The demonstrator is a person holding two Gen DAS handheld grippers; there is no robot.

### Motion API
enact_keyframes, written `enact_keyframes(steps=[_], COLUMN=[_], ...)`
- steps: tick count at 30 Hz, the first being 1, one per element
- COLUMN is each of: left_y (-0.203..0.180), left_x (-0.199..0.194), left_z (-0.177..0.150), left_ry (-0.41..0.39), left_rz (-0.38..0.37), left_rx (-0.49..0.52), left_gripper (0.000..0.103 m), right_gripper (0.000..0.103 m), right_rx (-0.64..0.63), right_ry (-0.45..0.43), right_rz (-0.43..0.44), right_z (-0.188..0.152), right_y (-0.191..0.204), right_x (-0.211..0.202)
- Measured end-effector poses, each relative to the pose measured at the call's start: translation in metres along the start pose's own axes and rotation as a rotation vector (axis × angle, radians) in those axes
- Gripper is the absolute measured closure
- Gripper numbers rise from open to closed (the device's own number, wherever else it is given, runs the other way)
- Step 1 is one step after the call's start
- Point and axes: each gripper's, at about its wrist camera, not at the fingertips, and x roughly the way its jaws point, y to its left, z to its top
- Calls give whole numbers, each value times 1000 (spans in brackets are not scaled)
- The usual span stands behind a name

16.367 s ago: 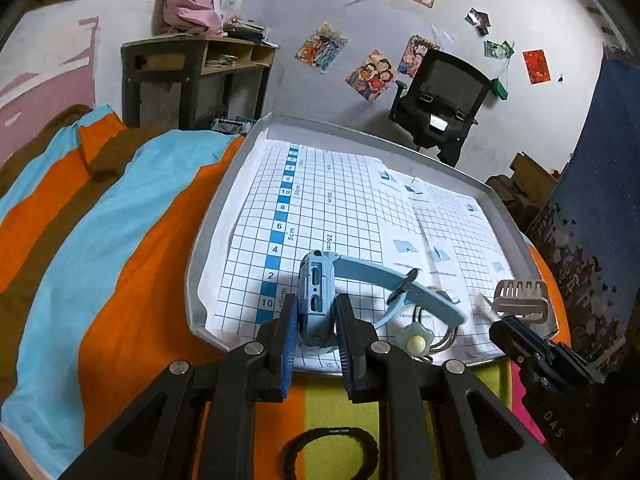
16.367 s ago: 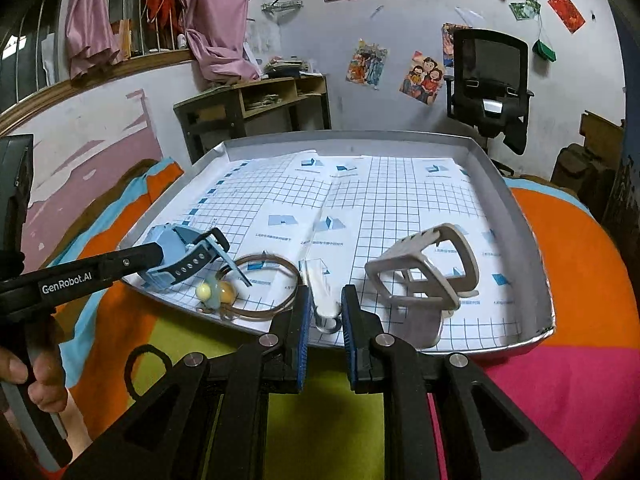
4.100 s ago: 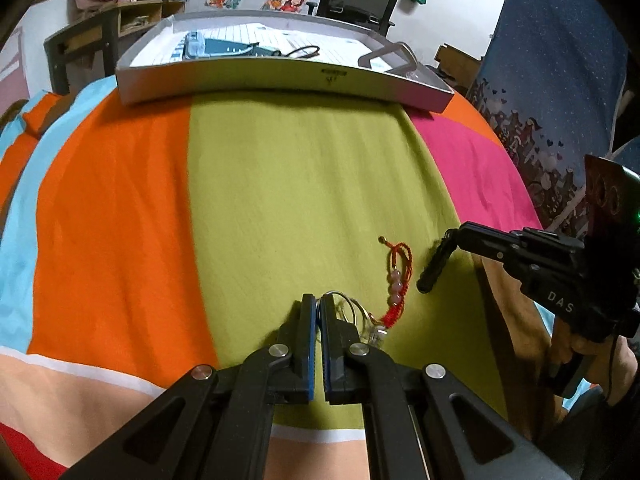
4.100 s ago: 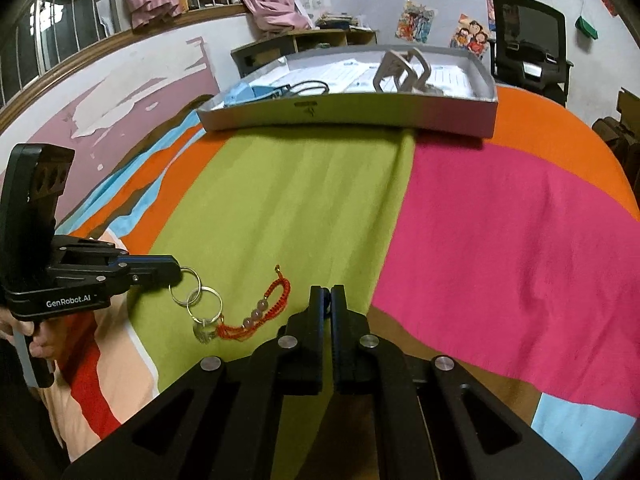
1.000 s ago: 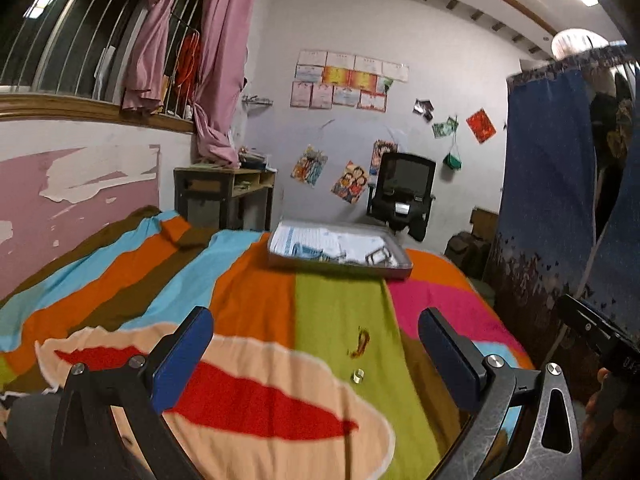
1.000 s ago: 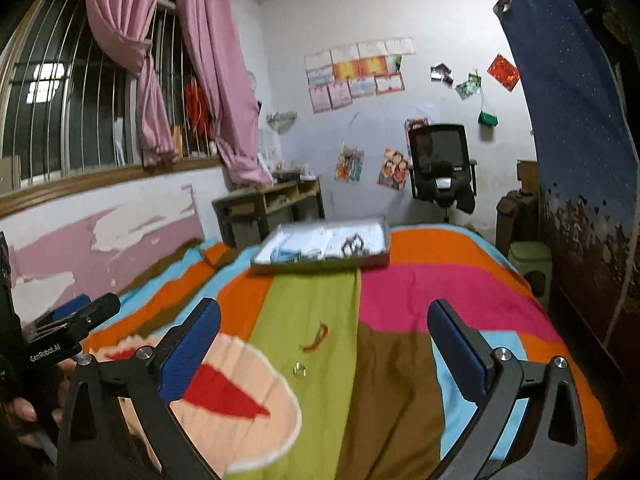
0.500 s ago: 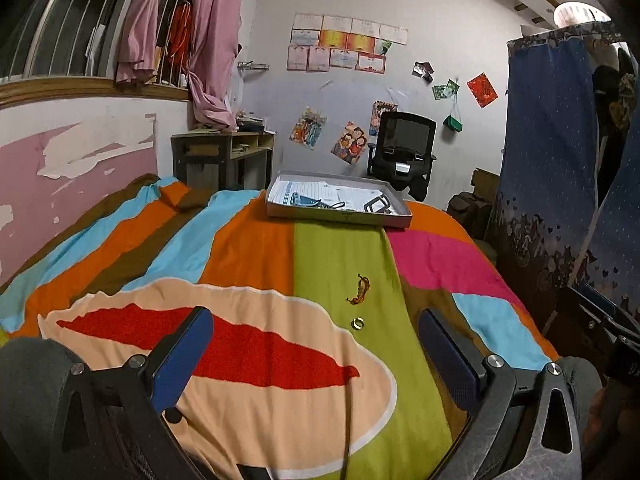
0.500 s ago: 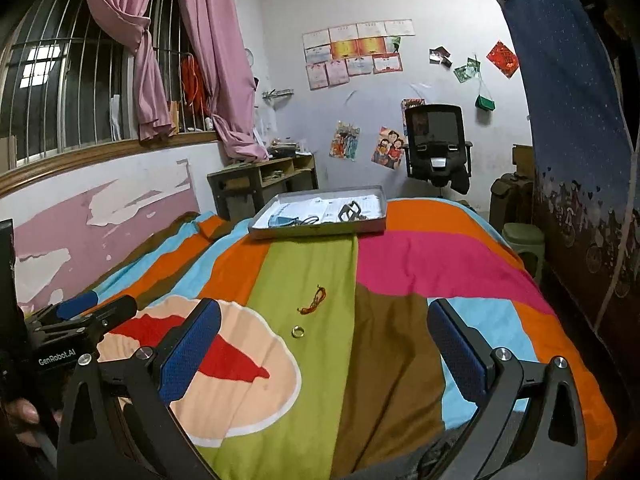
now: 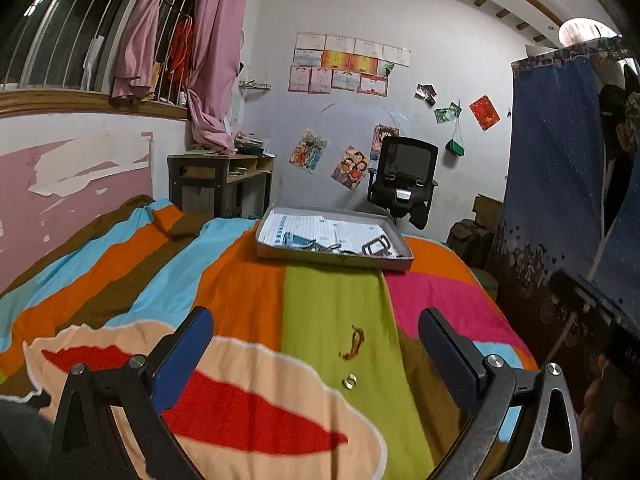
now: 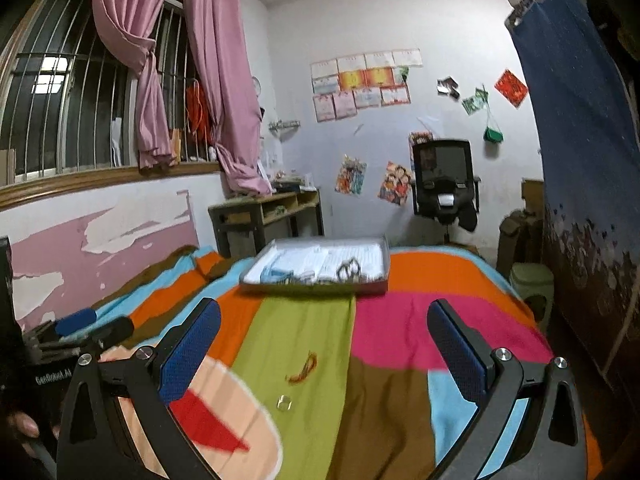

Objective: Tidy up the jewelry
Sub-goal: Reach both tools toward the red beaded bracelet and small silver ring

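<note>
Small bedroom, pale walls hung with posters, barred window with pink curtains at 10 o'clock, black office chair (image 9: 404,178) against the far wall. Bed with a loud striped bedspread (image 9: 240,292) filled the foreground. Grey tray (image 9: 334,257) sat at the far end of the bed, 12 o'clock from both cameras, already holding a blue watch-like piece, a loop and a pale band; detail too small to read.

Change noted: four seconds earlier the left gripper (image 9: 316,354) was pinched shut on the key rings (image 9: 349,381) down at the cloth, with the red cord bracelet (image 9: 354,342) just beside. Now both tools were pulled well back and raised, and both items lay loose on the green stripe, bracelet at 12 o'clock of the rings, near but apart. Over the last second the view barely shifted. My read: the rings were let go, not carried; these two pieces remained outside the tray, so the sorting was unfinished.

Pose: left gripper level, pointing down the bed, jaws spread wide, nothing between them. Right gripper (image 10: 324,354) alike, jaws wide and empty, same bearing; slight blur there. The left tool showed at 9 o'clock in the right view, a hand (image 10: 20,426) on its grip.
</note>
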Motion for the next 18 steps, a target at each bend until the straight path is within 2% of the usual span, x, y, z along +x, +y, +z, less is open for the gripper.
enact_keyframes(steps=[4, 9, 14, 18], left_y=[-5, -9, -10, -9], left_x=[29, 66, 108, 139], left_z=[11, 18, 9, -5], left_ry=[-2, 9, 57, 121], left_rz=[5, 14, 33, 19], left_rx=[1, 8, -4, 2], left_gripper=[0, 0, 0, 0], right_gripper=[1, 1, 1, 2], right_rx=[-34, -61, -38, -56], right_ry=[-44, -39, 62, 145], right_rz=[23, 48, 43, 81], right_z=[28, 43, 32, 7], right_y=[-8, -19, -28, -30], right_x=[34, 83, 147, 197])
